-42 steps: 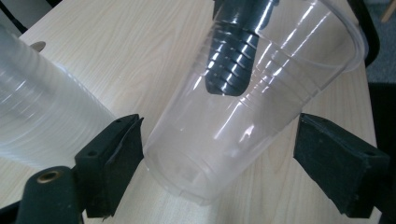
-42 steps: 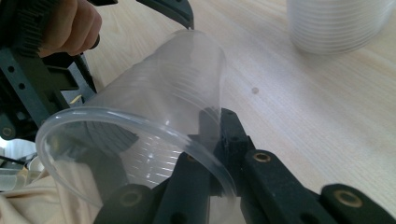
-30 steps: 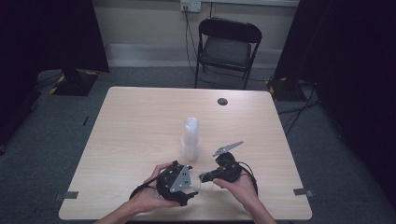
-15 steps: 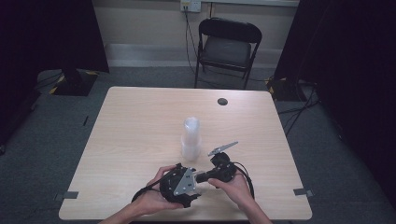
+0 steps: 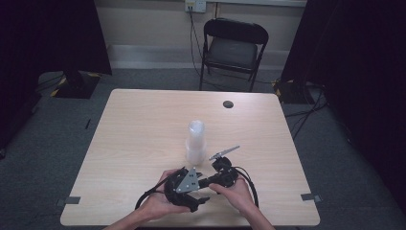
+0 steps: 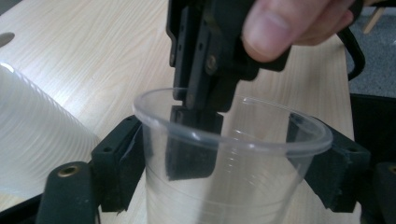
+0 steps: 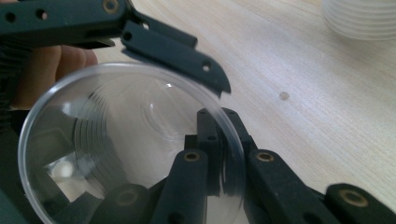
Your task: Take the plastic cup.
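While the big wooden tabletop (image 5: 143, 143) holds a tall stack of clear cups (image 5: 196, 142) near its middle, two hands work at the near edge. One clear cup (image 6: 233, 172) sits there, squeezed on both sides by the left gripper (image 6: 224, 163). The right gripper (image 7: 219, 154) pinches the cup's rim, one jaw inside and one outside. A small dark round thing (image 5: 228, 104) lies far back.

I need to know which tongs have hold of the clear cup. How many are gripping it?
2: the left tongs clasp the clear cup around its body, and the right tongs pinch its rim, one jaw inside.
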